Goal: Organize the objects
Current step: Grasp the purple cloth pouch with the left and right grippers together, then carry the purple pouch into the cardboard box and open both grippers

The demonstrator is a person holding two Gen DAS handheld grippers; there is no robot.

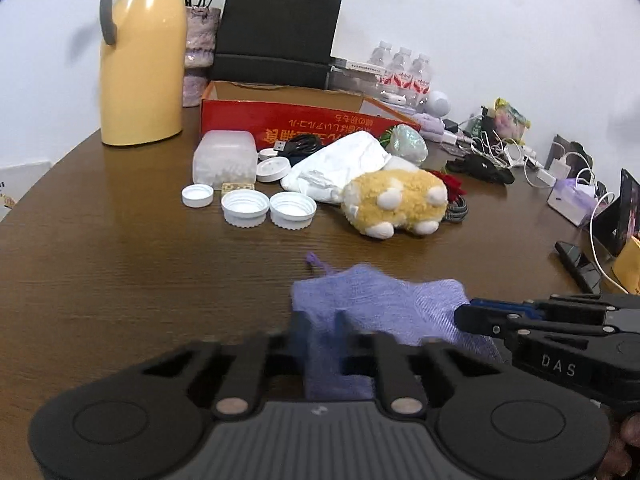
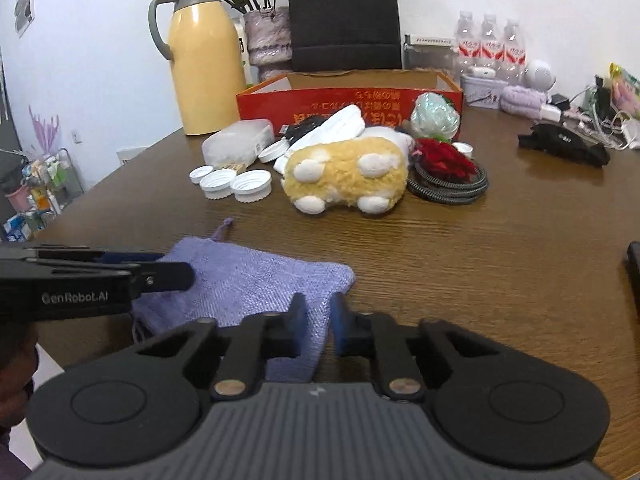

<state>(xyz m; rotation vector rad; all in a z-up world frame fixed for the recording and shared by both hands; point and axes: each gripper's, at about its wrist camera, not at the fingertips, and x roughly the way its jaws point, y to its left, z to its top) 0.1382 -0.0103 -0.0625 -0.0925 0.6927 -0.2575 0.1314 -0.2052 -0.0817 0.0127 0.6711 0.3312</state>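
- a purple knit pouch [image 1: 384, 312] lies flat on the brown wooden table [image 1: 120, 280], at the near edge, its drawstring [image 1: 316, 262] trailing toward the clutter behind.
- the left gripper [image 1: 318, 328] has its two fingers drawn together on the pouch's near left part — purple cloth fills the narrow gap between them, so it is pinching the fabric.
- the right gripper [image 2: 318, 312] is likewise closed down on the pouch's right edge, cloth running up between its fingers.
- each gripper shows in the other's view as a black bar reaching in from the side, its tip lying over the pouch.
- farther back, well apart from the pouch: a yellow plush toy [image 2: 344, 176] lying with its white paws toward the cameras, three white bottle caps [image 1: 248, 202] in a row just beside it, and a translucent plastic box [image 1: 224, 158] behind the caps.
- behind those stands an open red cardboard box [image 1: 288, 120] with a white bundle [image 1: 340, 168] leaning against its front.
- a yellow thermos jug [image 1: 140, 64] stands upright at the back left, near a black paper bag [image 1: 276, 32]; water bottles [image 2: 490, 46] stand against the wall to the right.
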